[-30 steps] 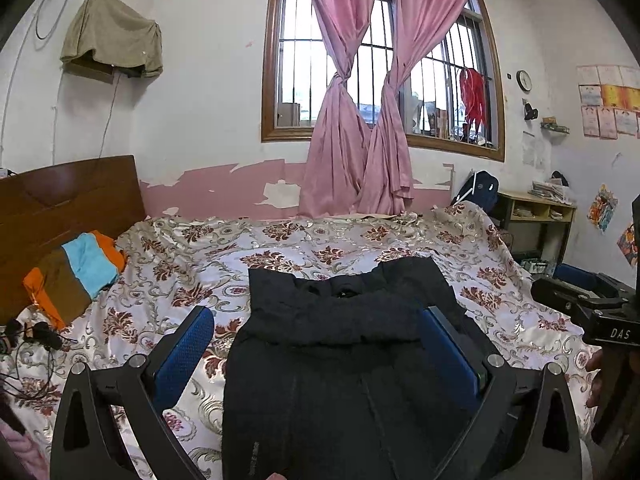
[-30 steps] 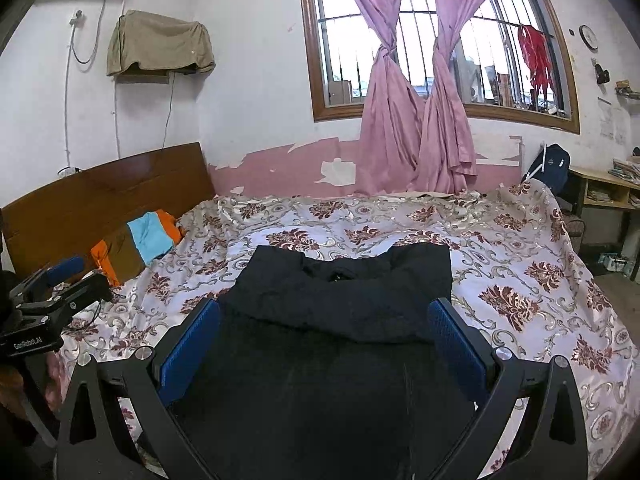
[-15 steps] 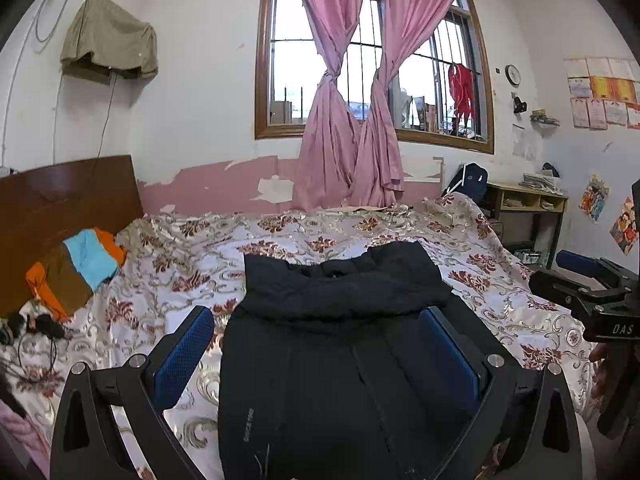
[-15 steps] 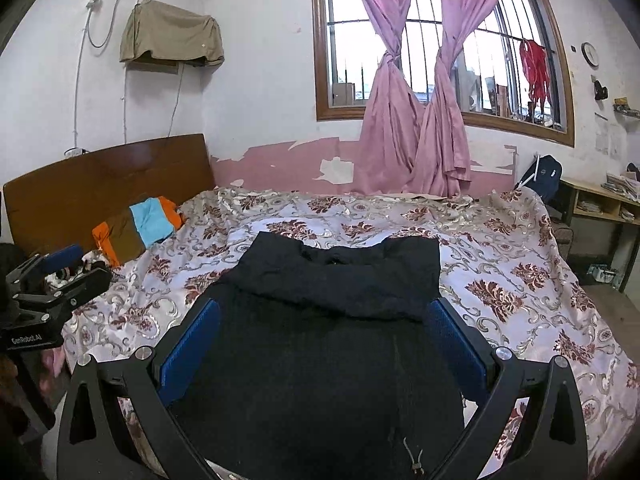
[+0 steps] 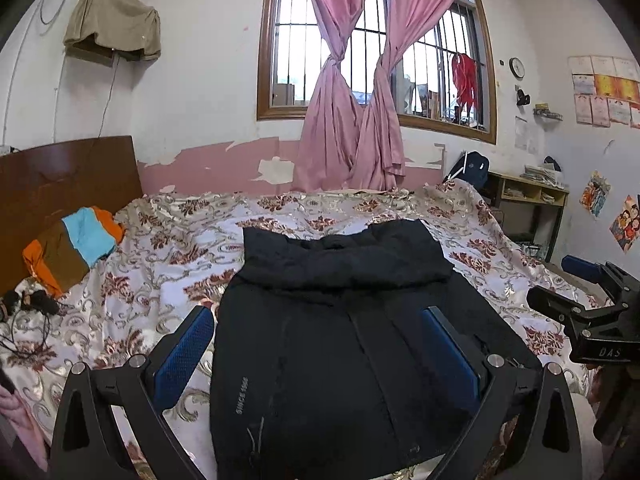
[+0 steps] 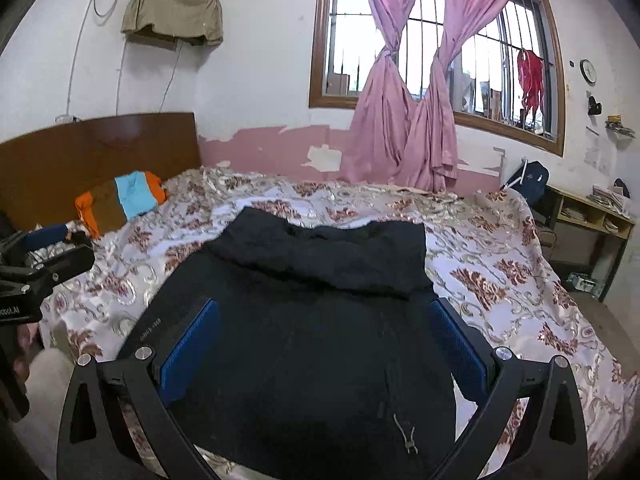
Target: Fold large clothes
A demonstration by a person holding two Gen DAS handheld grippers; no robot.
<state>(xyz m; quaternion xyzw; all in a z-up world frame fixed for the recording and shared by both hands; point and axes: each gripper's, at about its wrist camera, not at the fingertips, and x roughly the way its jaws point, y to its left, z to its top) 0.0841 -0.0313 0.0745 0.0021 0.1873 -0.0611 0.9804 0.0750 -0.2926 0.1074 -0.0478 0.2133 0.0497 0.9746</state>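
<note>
A large black jacket [image 5: 336, 320] lies flat on the floral bedspread [image 5: 168, 264], its hood or collar end folded toward the window. It also shows in the right wrist view [image 6: 320, 320]. My left gripper [image 5: 320, 344] is open and empty, hovering above the jacket's near part. My right gripper [image 6: 324, 340] is open and empty, also above the jacket near its hem. The right gripper shows at the right edge of the left wrist view [image 5: 592, 312], and the left gripper at the left edge of the right wrist view [image 6: 36, 264].
A folded orange, brown and blue cloth [image 5: 72, 244] lies by the wooden headboard [image 5: 60, 176]. Black cables [image 5: 28, 308] lie at the bed's left edge. A desk [image 5: 528, 204] stands at the right. Pink curtains [image 5: 360, 120] hang at the window.
Both grippers have pulled back and risen a little from the jacket, so more of its hem and the bed's near edge show. The jacket has not moved.
</note>
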